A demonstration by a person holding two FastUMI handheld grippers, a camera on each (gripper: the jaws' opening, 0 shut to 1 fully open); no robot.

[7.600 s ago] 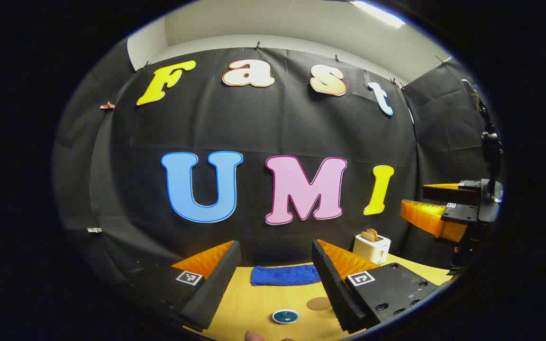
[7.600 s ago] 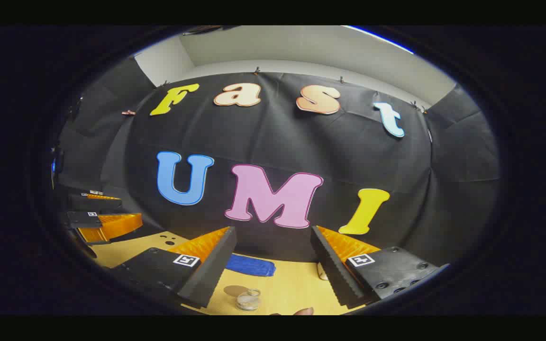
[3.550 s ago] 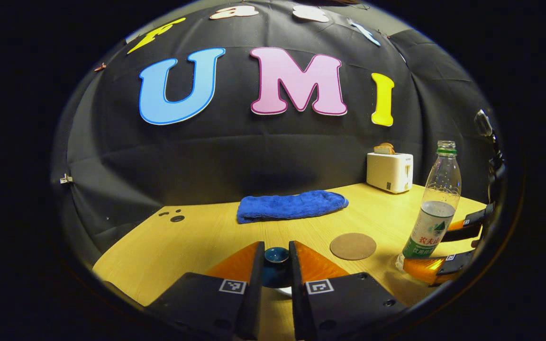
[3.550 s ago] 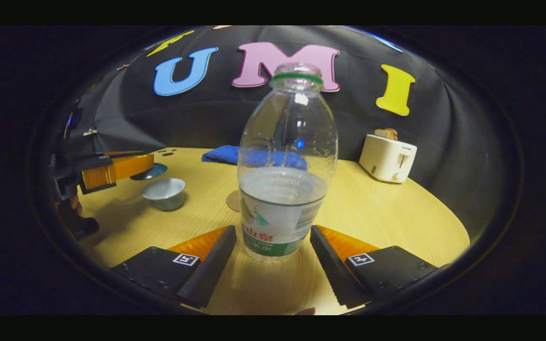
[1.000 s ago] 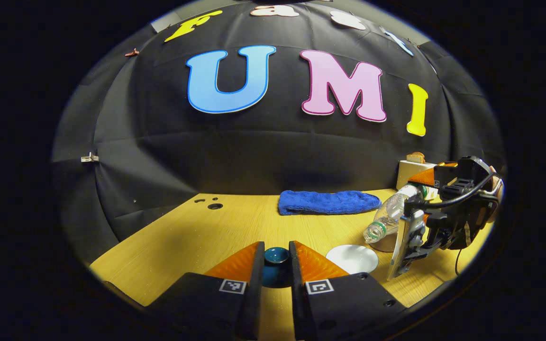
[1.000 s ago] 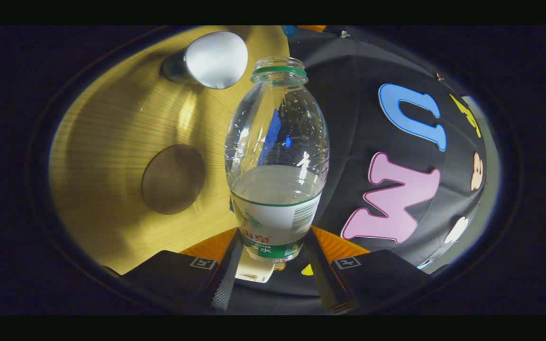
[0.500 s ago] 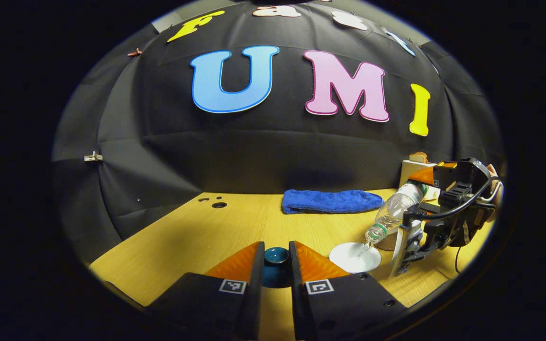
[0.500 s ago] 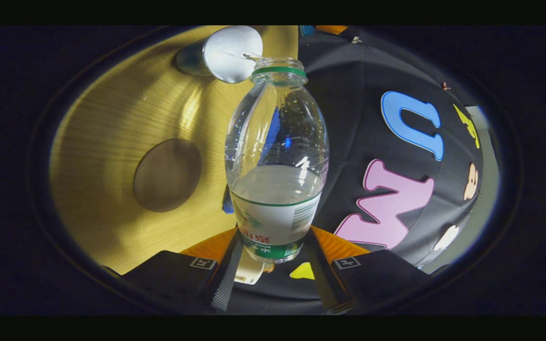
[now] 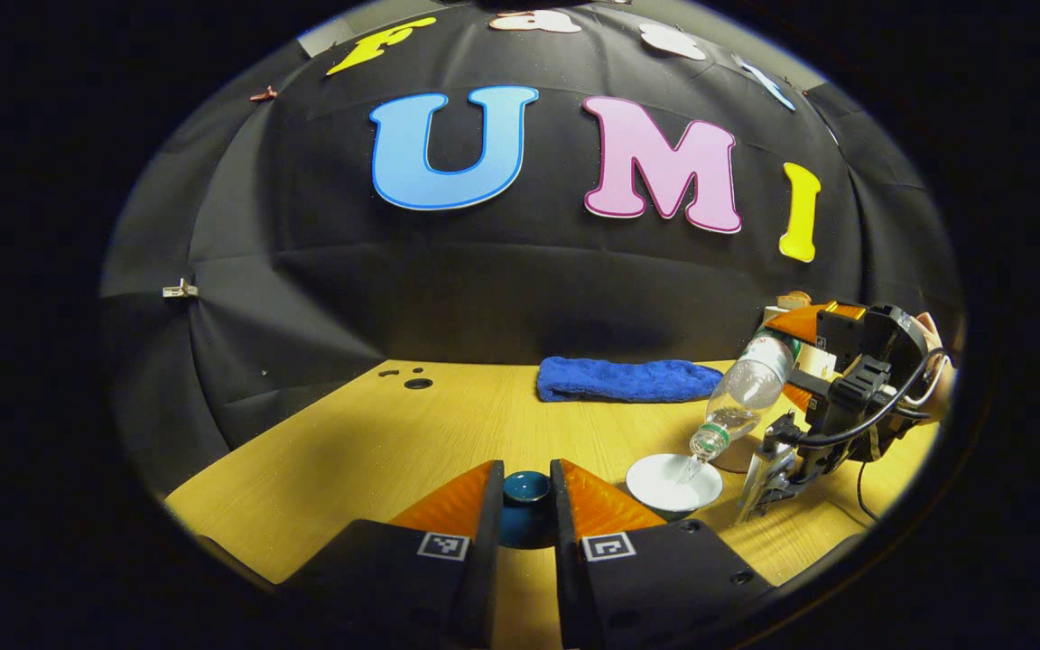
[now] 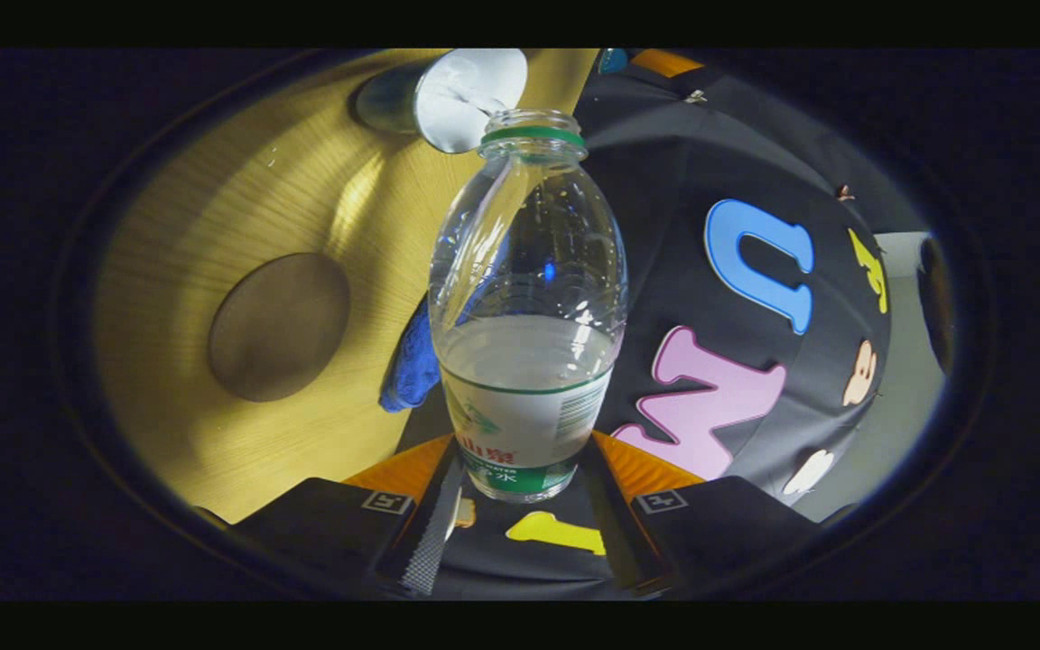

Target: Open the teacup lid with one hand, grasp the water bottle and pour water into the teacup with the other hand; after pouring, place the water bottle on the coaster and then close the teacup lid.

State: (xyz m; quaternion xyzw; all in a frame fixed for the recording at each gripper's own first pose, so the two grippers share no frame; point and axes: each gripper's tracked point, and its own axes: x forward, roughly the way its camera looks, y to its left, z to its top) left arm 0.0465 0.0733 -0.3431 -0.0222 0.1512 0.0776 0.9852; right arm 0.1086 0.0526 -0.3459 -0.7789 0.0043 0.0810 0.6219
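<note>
Water bottle (image 9: 748, 392) is tipped neck-down toward the left, long axis slanting, clamped at its base by the right gripper (image 10: 520, 492), and a thin stream runs into the white teacup (image 9: 673, 482) on the surface (image 9: 376, 451). It's tilted steeper than half a second ago. Left gripper (image 9: 525, 519) is clenched on the dark teacup lid (image 9: 524, 510), held up off the cup. Round coaster (image 10: 278, 326) sits bare nearby, with the blue towel (image 9: 626, 379) at the far edge.

The left gripper (image 9: 524, 506) is level, its fingers closed on the lid (image 9: 524, 492). The right gripper (image 10: 520, 492) is tipped over sideways, its fingers clamping the bottle (image 10: 527, 361).
</note>
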